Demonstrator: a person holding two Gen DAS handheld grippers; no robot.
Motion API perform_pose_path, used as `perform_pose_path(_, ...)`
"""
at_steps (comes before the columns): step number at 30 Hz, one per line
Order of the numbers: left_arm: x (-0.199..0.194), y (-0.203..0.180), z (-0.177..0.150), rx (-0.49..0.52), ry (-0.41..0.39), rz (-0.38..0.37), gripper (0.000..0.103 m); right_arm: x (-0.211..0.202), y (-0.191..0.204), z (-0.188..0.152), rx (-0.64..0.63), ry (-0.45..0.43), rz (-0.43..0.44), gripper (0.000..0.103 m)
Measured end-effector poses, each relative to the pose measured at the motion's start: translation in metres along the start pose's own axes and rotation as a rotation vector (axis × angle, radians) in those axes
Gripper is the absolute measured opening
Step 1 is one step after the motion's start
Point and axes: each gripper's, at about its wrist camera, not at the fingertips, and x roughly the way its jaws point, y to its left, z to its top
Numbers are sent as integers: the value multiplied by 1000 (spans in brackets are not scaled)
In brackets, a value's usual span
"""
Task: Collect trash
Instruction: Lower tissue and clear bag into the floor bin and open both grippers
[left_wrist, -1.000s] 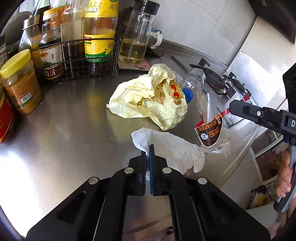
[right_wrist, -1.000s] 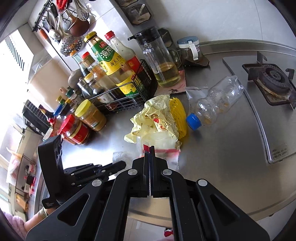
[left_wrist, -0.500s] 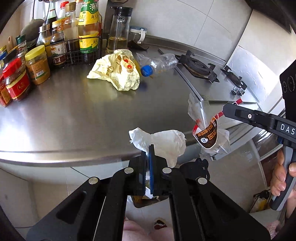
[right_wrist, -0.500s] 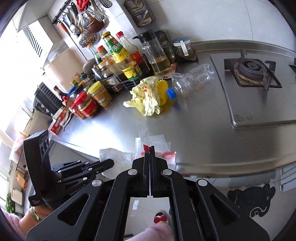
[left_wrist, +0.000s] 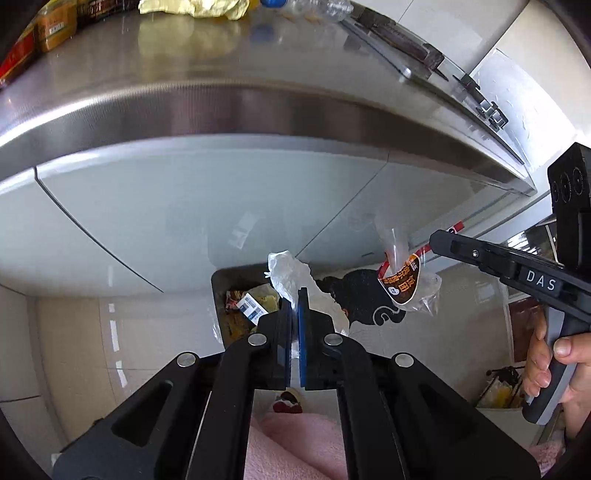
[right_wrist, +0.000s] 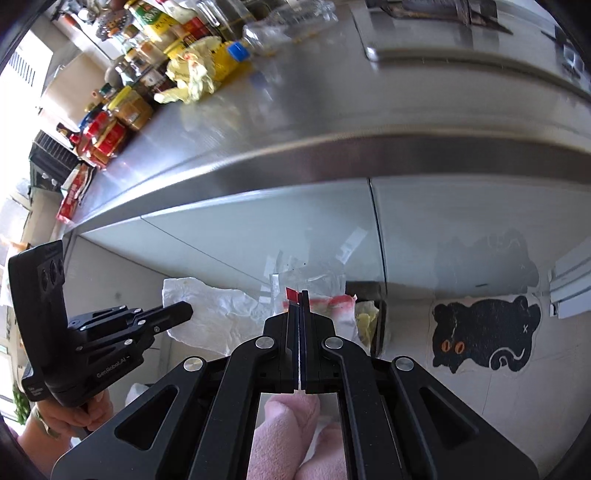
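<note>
My left gripper (left_wrist: 293, 295) is shut on a crumpled white tissue (left_wrist: 291, 273), held in front of the cabinet above an open trash bin (left_wrist: 220, 284) that has wrappers inside. From the right, my right gripper (left_wrist: 437, 238) reaches in, shut on a clear plastic wrapper (left_wrist: 404, 284) with a brown label. In the right wrist view the right gripper (right_wrist: 300, 295) pinches that wrapper (right_wrist: 321, 288) by its red strip. The left gripper (right_wrist: 184, 310) with the tissue (right_wrist: 214, 314) is at its left, the bin (right_wrist: 375, 325) just beyond. A yellow bag (right_wrist: 192, 77) and a blue-capped plastic bottle (right_wrist: 280, 26) lie on the counter.
The steel counter edge (left_wrist: 258, 114) juts out above grey cabinet doors (left_wrist: 166, 206). Jars and sauce bottles (right_wrist: 122, 110) crowd the counter's left end. A black cat mat (right_wrist: 487, 332) lies on the floor right of the bin. The person's pink-clad legs (left_wrist: 295, 443) are below.
Both grippers have come back off the counter and sunk in front of the cabinet, carrying the tissue and the wrapper. The bin has come into view beneath them.
</note>
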Motion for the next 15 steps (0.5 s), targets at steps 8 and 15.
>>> perform_pose_path(8,90,27,-18,-63,114,66,1,95,-37,-23,75,95,-64,2)
perform_pose_path(15,159,46,-31,-79,210,116,1,161,-45,-28,81,132,-124,2)
